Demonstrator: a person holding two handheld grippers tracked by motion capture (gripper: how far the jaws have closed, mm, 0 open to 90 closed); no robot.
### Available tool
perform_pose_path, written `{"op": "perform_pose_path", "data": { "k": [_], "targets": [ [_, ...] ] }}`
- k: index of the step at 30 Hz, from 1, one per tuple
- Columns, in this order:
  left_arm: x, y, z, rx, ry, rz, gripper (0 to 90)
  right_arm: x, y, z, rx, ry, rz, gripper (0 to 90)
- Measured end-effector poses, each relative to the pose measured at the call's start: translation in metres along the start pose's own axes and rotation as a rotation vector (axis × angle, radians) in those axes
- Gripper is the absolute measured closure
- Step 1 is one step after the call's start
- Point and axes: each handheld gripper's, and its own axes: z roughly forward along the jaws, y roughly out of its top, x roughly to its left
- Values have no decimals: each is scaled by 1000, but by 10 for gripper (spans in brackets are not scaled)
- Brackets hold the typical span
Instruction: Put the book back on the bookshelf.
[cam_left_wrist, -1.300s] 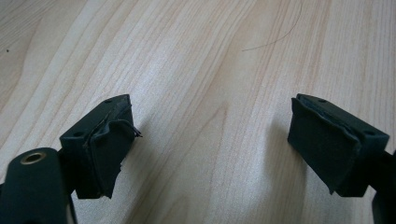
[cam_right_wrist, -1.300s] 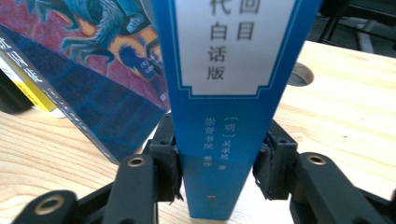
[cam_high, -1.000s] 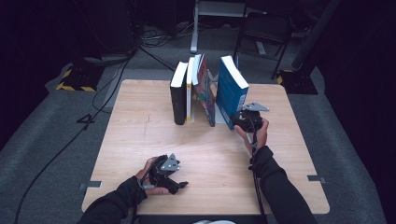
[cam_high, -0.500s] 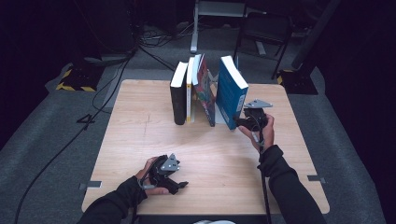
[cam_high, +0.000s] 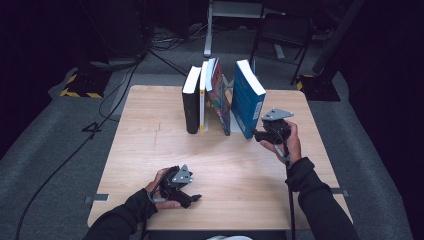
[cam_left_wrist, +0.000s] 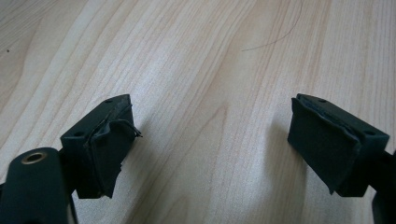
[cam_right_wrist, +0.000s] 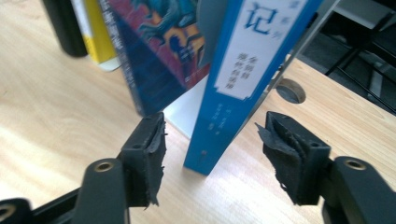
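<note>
A blue book (cam_high: 247, 102) stands upright at the right end of a row of books, leaning slightly left. My right gripper (cam_high: 255, 134) points at the foot of its spine from the right. In the right gripper view the blue book (cam_right_wrist: 238, 79) stands in the gap of my right gripper (cam_right_wrist: 212, 154). Those jaws have just been opening, and neither pad presses on the book. My left gripper (cam_high: 192, 199) rests near the table's front edge. In the left gripper view my left gripper (cam_left_wrist: 210, 140) is open over bare wood.
Left of the blue book lean a colourful book (cam_high: 220, 100), a yellow-spined one (cam_high: 202, 100) and a black one (cam_high: 191, 102). A pale metal bookend (cam_right_wrist: 187, 112) stands behind the blue book. The wooden table (cam_high: 150, 130) has a cable hole (cam_right_wrist: 290, 90) at its far side.
The right hand has lifted a little and shifted slightly to the right beside the blue book. The left hand and the books have stayed where they were.
</note>
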Motion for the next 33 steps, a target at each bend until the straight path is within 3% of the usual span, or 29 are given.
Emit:
{"op": "perform_pose_path", "data": {
  "k": [4,16,25,33],
  "targets": [
    [0,0,0,0,0,0,149,3,0,-9,28,8,-51,350],
    [0,0,0,0,0,0,149,5,-12,-25,60,28,-113,334],
    [0,0,0,0,0,0,149,9,-32,-38,83,32,-172,304],
    [0,0,0,0,1,-1,150,11,-51,-44,102,70,-175,302]
  ]
}}
